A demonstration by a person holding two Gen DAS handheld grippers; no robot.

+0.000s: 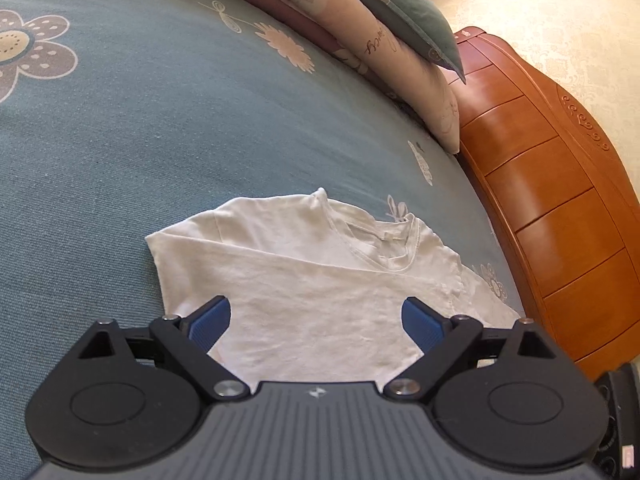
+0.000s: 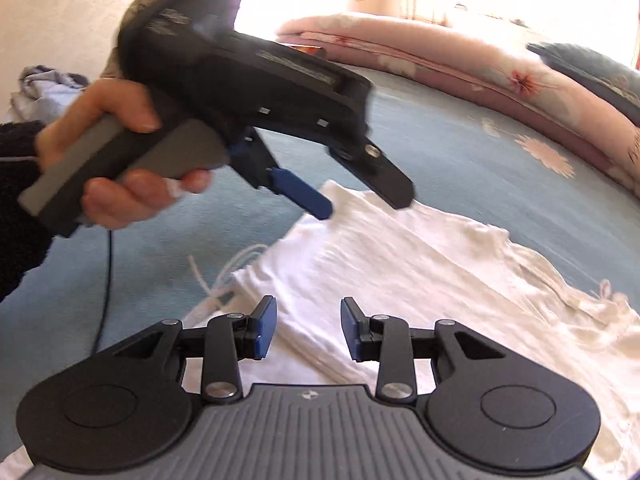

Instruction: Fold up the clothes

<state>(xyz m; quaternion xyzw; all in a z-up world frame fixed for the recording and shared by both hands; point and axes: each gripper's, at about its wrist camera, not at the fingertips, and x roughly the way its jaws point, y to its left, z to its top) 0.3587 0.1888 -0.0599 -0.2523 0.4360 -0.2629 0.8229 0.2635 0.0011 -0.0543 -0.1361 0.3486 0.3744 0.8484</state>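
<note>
Fingers (image 1: 420, 322) of the left gripper (image 1: 316, 320) spread wide apart, blue pads clamped on nothing, hovering over the lower part of a white T-shirt (image 1: 320, 280). Fingers (image 2: 266, 326) of the right gripper (image 2: 308, 328) parted by a narrower gap, nothing pinched between them, white cloth showing underneath; whether the pads brush the fabric cannot be told.

Just beyond, T-shirt lying on a blue-grey bedspread (image 1: 160, 120) printed with flowers, partly folded: one side turned in over the front along a long slanting edge, neckline away from the left gripper and near the bed's edge. From the right wrist view, same T-shirt (image 2: 400, 264) stretching off toward the right, a bunched, ribbed-looking edge at the near left with loose white threads (image 2: 208, 276) lying on the bedspread (image 2: 440, 152).

Above the shirt in that view, left gripper (image 2: 360, 204) seen from the side, blurred, gripped by a hand (image 2: 108, 152) on its grey handle, dark sleeve at the wrist, thin cable (image 2: 106, 280) hanging below.

Farther off, pink floral quilt (image 1: 360, 40) folded along the far side of the bed, teal pillow (image 1: 404, 12) on top. Beside the bed, orange wooden furniture (image 1: 560, 200) with panelled front. At the far left of the right wrist view, pale crumpled garment (image 2: 44, 88) on the bed.
</note>
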